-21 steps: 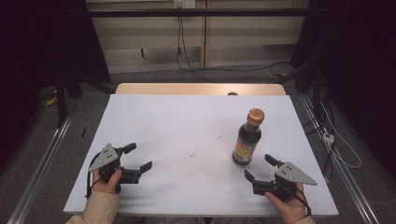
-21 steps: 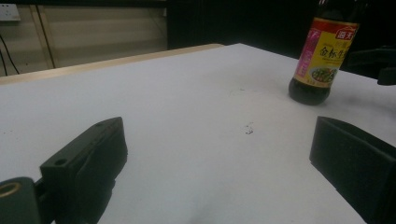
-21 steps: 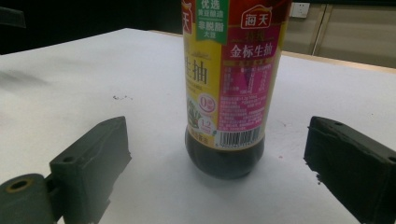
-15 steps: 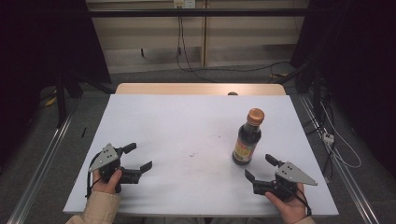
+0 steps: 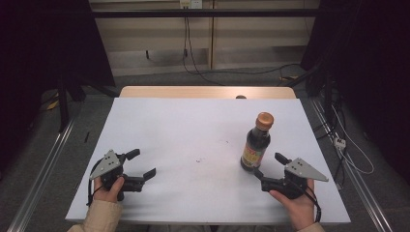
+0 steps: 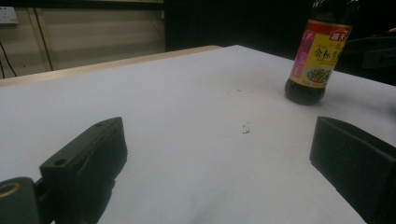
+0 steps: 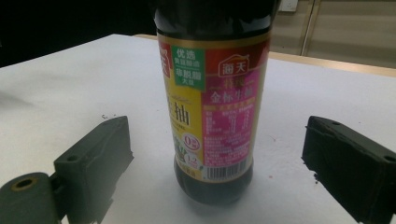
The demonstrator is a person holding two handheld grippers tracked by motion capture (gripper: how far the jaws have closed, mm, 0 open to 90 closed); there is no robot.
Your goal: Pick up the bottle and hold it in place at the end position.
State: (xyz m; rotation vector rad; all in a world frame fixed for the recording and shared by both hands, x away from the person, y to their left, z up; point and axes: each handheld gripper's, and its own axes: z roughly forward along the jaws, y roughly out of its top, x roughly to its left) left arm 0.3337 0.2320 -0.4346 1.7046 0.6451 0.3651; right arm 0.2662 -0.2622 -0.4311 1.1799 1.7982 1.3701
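Note:
A dark soy sauce bottle (image 5: 255, 146) with a brown cap and a red, yellow and pink label stands upright on the right half of the white table (image 5: 193, 130). My right gripper (image 5: 269, 165) is held low just in front of it, open, pointing at its base. In the right gripper view the bottle (image 7: 212, 107) stands close ahead between the lines of the two black fingers (image 7: 95, 156), which do not touch it. My left gripper (image 5: 142, 163) rests open near the front left of the table with nothing between its jaws. In the left gripper view the bottle (image 6: 316, 60) stands far off at the upper right.
The table's far edge is a bare wooden strip (image 5: 193, 92) with a small dark round object (image 5: 240, 97) on it. Metal rails (image 5: 43, 169) run along both sides on the floor, and cables (image 5: 193, 63) lie behind. A few tiny dark specks (image 5: 199, 159) mark the table's middle.

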